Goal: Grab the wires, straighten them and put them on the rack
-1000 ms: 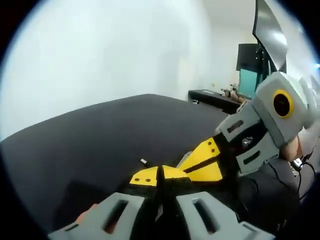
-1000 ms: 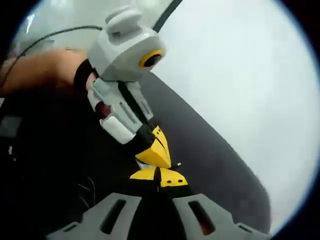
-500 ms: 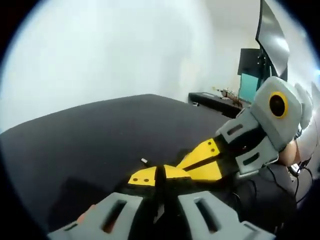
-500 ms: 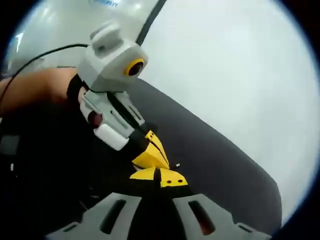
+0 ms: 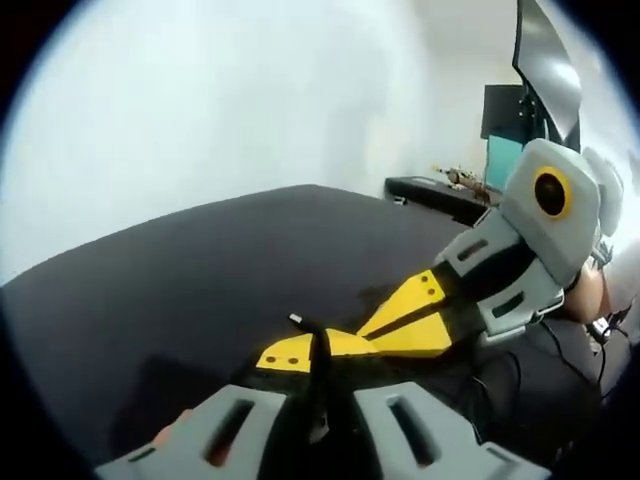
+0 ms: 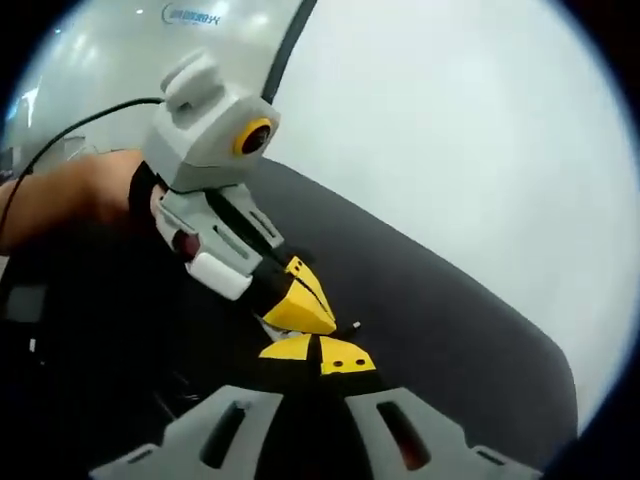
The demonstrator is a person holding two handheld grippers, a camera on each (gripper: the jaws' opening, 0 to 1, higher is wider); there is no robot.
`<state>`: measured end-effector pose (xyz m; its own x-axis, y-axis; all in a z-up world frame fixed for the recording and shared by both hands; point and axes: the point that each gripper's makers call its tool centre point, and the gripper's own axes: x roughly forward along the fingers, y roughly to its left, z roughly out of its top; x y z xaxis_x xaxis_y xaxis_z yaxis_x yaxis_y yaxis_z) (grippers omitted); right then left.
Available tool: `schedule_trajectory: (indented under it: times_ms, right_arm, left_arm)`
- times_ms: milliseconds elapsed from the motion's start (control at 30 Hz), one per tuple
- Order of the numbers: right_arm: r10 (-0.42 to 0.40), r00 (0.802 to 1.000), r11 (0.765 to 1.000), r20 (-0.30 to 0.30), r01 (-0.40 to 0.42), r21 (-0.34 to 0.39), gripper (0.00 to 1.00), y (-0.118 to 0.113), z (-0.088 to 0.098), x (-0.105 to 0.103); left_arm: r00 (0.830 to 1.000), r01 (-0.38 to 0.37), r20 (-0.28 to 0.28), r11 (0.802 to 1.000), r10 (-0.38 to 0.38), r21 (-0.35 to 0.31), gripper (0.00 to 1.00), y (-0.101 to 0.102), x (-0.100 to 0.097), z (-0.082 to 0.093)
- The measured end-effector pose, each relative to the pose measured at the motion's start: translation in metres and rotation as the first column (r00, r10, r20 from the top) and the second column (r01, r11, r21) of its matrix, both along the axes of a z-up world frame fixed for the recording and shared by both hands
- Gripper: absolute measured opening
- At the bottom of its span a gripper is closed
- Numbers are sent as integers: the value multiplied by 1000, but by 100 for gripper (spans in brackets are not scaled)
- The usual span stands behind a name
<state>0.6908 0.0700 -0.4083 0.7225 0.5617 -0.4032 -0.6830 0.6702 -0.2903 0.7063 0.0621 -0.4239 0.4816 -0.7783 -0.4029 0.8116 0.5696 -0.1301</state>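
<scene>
Holding a thin black wire between us, we have both grippers down close over the dark table, and we take that table as our landmark. The left gripper has its yellow tips pressed together on the wire, whose small light plug end pokes out just past the tips, a little above the table surface. The right gripper comes in from the side with its own yellow tips meeting the left pair, so the two sets of tips are touching or nearly so over the near part of the table. In the right gripper view, the right gripper is likewise closed, and the same small plug end shows just beyond it, with the left gripper right against it; whether the right one truly pinches the wire or just rests beside it we cannot tell. More dark cable seems to trail off toward the near edge of the table, though it is hard to make out. We judge the grab done, while the straightening seems barely begun and placing the wire on the rack is left to do.
</scene>
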Motion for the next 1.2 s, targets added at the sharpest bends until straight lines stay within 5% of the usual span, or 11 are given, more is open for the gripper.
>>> schedule_trajectory:
  times_ms: [100, 200, 633, 700, 767, 867, 933, 1200]
  right_arm:
    - [-6, 1000, 999, 1, 6, 34, 0, -2, 10, -1]
    - [-3, 1000, 999, 2, 3, -44, 0, -2, -1, 0]
    - [6, 1000, 996, 5, -6, -91, 0, 4, -1, 1]
    - [-20, 999, 996, 35, 17, 87, 0, 9, 27, 2]
    - [-70, 996, 997, 55, 69, 19, 0, -12, 28, 12]
    - [-33, 999, 999, -15, 34, 25, 0, -4, 9, 5]
    - [-29, 1000, 999, -6, 29, -21, 0, -4, 1, 9]
    - [-27, 1000, 999, -4, 27, 40, 0, -2, 10, 5]
  left_arm:
    - [1000, 2, 2, 1000, -2, 2, 5, 0, -1, 0]
    - [1000, 2, -1, 1000, -2, -1, 5, 0, -1, 0]
    - [1000, -13, -13, 1000, 12, -7, 5, 2, 1, -1]
    - [1000, -12, -11, 1000, 12, -8, 5, 2, 1, -1]
    - [1000, -11, -12, 1000, 11, -6, 5, 2, 1, -1]
    - [1000, -10, -10, 1000, 10, -2, 5, 2, 0, -1]
    - [1000, -9, -10, 1000, 9, -1, 5, 2, 1, -1]
    - [1000, -12, -6, 1000, 12, 2, 5, 2, 0, -1]
